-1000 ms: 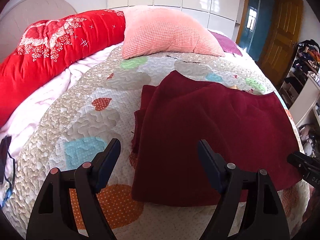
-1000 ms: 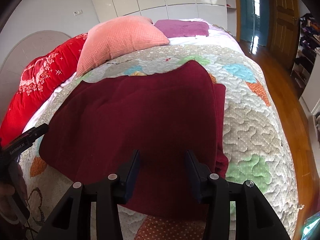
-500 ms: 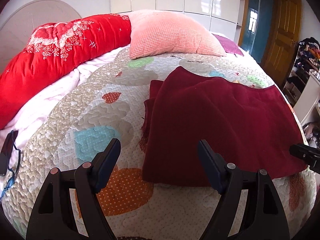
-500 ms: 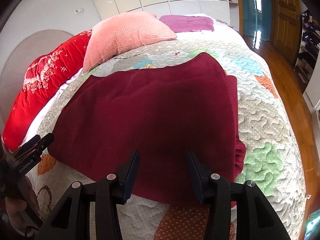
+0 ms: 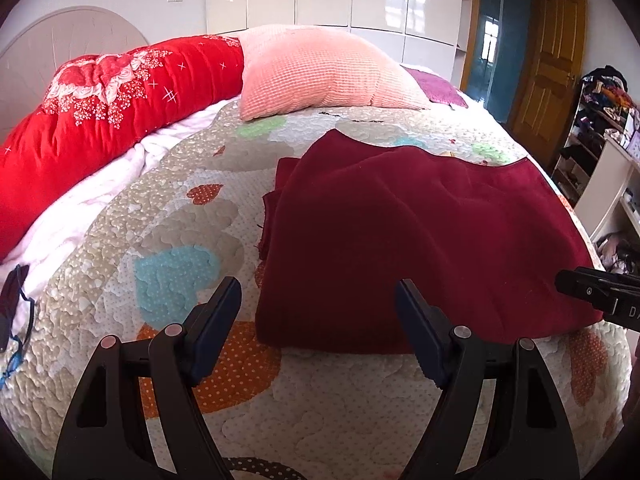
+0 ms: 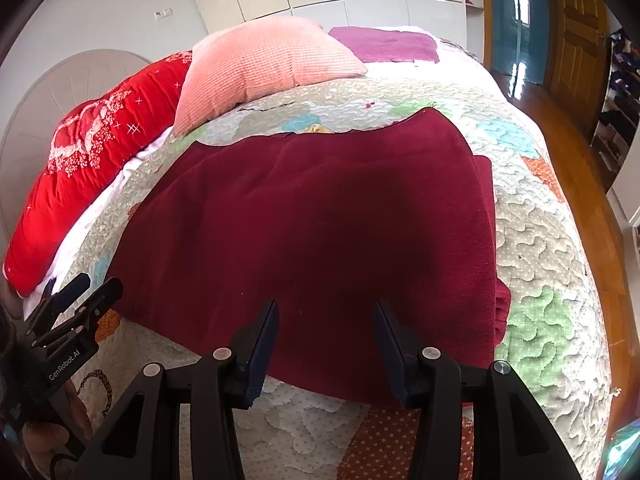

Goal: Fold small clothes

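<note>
While both grippers hang empty with jaws wide, 1 dark red garment (image 5: 424,240) lies folded flat on the quilted bed (image 5: 180,208), long axis running left-right. Its near edge sits just ahead of the right gripper (image 6: 326,344); the left gripper (image 5: 318,328) faces its left corner. Containers: 0.

Bright daylight, sharp focus, fisheye-warped dark edges.

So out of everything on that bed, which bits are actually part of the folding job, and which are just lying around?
Part of the job:
- dark red garment, spread flat on the quilt
- left gripper, open, empty
- right gripper, open, empty

Just lying about:
- patchwork quilt
- pink pillow
- red floral duvet
- purple cloth behind the pillow
</note>
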`<state>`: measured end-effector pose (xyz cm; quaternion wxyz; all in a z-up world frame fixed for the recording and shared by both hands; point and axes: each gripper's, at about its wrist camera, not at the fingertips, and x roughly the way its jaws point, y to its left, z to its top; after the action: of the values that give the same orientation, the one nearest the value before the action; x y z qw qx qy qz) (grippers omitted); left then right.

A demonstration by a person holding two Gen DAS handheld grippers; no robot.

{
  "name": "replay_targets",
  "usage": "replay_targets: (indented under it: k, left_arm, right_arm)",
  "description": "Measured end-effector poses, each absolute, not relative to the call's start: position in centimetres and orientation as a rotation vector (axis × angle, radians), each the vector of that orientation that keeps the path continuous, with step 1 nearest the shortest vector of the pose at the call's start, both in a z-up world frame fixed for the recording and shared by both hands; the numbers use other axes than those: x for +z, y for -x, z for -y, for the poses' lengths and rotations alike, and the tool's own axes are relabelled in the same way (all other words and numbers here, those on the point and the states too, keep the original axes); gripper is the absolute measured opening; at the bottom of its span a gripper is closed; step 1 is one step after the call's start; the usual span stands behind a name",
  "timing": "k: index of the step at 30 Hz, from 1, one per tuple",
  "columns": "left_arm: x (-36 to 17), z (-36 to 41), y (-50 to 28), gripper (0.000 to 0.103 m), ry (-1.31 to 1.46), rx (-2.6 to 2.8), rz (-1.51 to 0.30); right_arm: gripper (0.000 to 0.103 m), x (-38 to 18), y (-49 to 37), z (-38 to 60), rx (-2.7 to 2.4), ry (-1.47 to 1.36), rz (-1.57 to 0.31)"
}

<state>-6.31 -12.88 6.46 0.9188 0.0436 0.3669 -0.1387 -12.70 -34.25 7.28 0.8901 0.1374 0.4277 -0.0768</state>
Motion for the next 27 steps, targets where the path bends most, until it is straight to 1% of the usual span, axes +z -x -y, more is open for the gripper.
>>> replay_targets:
  k: [11, 22, 27]
  left_arm:
    - [6.5, 12.6, 6.3, 0.079, -0.102, -0.261, -0.737]
    - [5.8, 12.6, 5.9, 0.079, -0.104, -0.276, -0.772]
    - [5.3, 10.7, 4.4, 0.079, 0.035, -0.346, -0.868]
  right_arm:
    - [0.047, 6.9, 12.0, 32.8, -0.131, -0.272, -0.902]
    - [0.047, 6.7, 11.7, 32.3, -0.116, -0.273, -0.905]
    - [0.047, 7.5, 9.9, 31.1, -0.069, -0.259, -0.878]
